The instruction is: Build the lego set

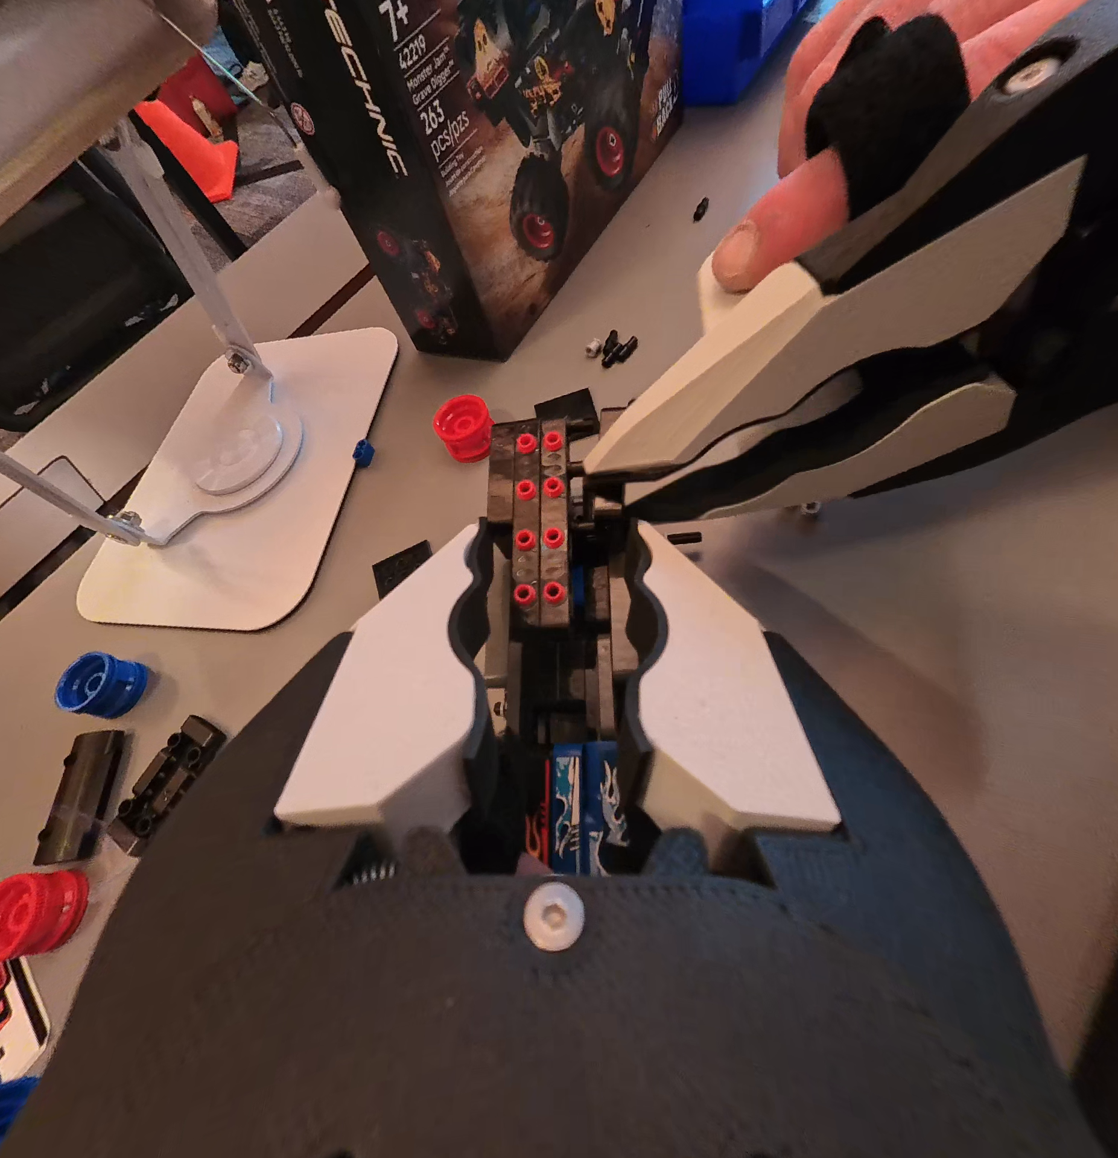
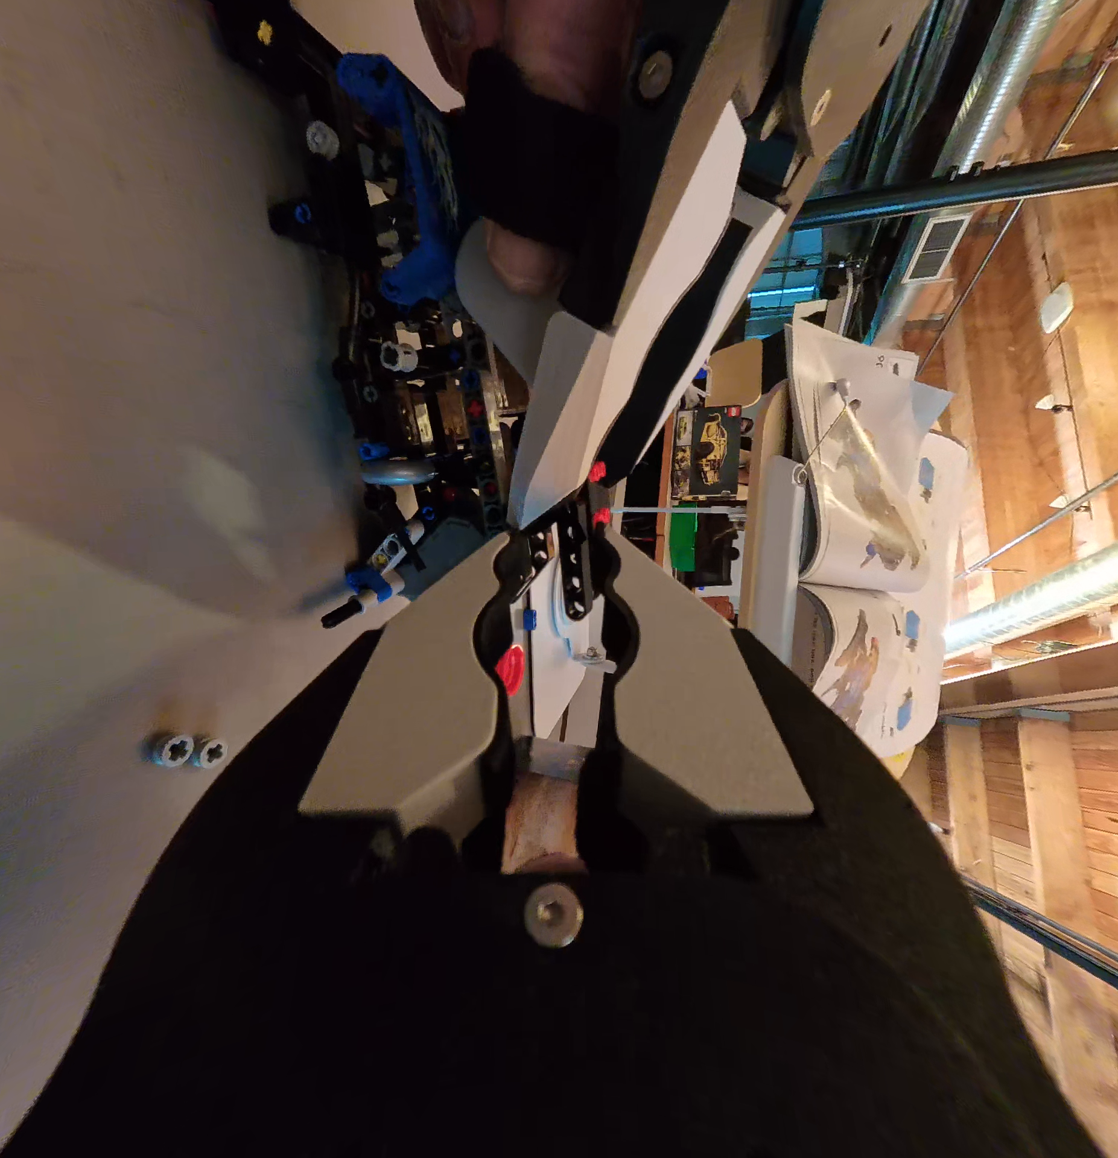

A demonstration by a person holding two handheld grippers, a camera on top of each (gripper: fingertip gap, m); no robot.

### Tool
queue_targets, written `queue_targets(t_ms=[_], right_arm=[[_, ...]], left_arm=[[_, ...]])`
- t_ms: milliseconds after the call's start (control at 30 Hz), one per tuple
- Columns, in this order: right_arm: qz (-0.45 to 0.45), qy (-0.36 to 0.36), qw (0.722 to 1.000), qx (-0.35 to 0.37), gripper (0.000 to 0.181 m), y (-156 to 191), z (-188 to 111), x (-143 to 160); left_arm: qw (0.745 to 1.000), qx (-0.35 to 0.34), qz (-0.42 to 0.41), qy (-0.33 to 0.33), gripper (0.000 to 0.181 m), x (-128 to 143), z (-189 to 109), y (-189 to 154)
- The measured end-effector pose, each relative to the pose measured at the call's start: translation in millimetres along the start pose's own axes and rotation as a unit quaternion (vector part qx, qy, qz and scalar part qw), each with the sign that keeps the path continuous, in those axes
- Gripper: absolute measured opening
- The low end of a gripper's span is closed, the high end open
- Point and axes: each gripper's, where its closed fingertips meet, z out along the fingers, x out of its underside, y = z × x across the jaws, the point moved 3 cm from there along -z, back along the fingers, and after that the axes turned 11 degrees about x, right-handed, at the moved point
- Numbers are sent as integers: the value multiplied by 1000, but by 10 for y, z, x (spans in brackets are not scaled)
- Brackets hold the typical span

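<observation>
The lego model (image 1: 539, 567) is a black chassis with two rows of red pins on top and blue stickered panels at its near end. My left gripper (image 1: 559, 534) is shut on it, one white finger on each side, and holds it above the table. My right gripper (image 1: 597, 485) reaches in from the right and is shut on a small black piece (image 1: 582, 495) at the model's right edge. In the right wrist view my right gripper (image 2: 556, 545) has black holed beams (image 2: 574, 564) with red pins between its fingertips. The left gripper (image 2: 520, 523) comes in from above, the model (image 2: 418, 388) behind it.
The set's box (image 1: 481, 156) stands at the back. A white stand base (image 1: 243, 476) lies left. Red hubs (image 1: 462, 435) (image 1: 33, 915), a blue hub (image 1: 102, 683), black parts (image 1: 83, 789), and small pins (image 1: 612, 348) lie on the table. Grey connectors (image 2: 186, 750) and an open instruction booklet (image 2: 869, 532) show in the right wrist view. The tips of both grippers are at nearly the same place.
</observation>
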Motion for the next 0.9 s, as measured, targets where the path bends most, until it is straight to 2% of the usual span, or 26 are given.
queue_targets(t_ms=[67,200,267,633,900], right_arm=[[14,-2,1000,-4,23,-19,-36,-23],[78,-5,996,-37,12,-4,-73,-72],[65,5,997,-26,1,-24,-38,-36],[102,12,994,-29,0,-36,-44,-46],[196,29,978,-70,0,-19,-37,-42]], left_arm=[[1000,0,-2,-1,41,-1,2,5],[1000,7,-8,-6,41,0,1,11],[1000,9,-6,-6,41,-2,2,10],[999,28,-17,-17,41,-1,-20,-4],[999,24,-18,-16,41,4,-18,3]])
